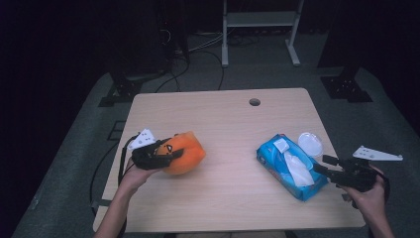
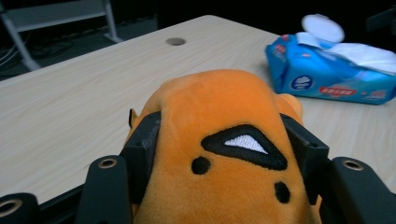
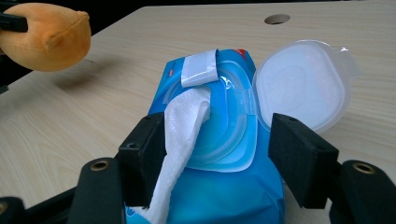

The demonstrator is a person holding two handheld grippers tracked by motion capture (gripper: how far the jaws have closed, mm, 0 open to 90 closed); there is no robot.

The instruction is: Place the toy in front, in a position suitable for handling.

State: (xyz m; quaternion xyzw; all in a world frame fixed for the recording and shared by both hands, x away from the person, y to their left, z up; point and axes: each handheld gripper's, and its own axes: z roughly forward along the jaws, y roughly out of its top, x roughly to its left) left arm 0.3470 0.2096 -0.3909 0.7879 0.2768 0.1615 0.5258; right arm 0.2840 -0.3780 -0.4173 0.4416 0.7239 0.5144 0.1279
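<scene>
1. left gripper (image 1: 174, 152) is clamped on the orange plush (image 1: 185, 152), jaws pinching its sides across the embroidered face. in the left gripper view both pads dent the soft body (image 2: 224, 154), so the grip looks firm
2. plush sits at the left side of the table (image 1: 223, 119). the right gripper view shows a shadow under it (image 3: 46, 35), so it's likely held just off the wood, not resting
3. right gripper (image 1: 324, 164) sits at the near end of the blue wipes pack (image 1: 289, 166), jaws wide apart and holding nothing. pack sits between them in the right gripper view (image 3: 224, 186), pads (image 3: 299, 158) clear of it on the lid side, the other pad against the wipe
4. pack lies flat on the right side, lid (image 3: 299, 84) flipped open, seal tab (image 3: 198, 69) peeled back, one wipe (image 3: 180, 149) pulled partway out toward the right gripper
5. my read: the plush is held up so it can be wiped, and the wipe is left sticking out so it's easy to pinch
6. next move probably: right jaws close on the loose wipe, not the pack
7. risk: pack may lift with the wipe since nothing holds it down
</scene>
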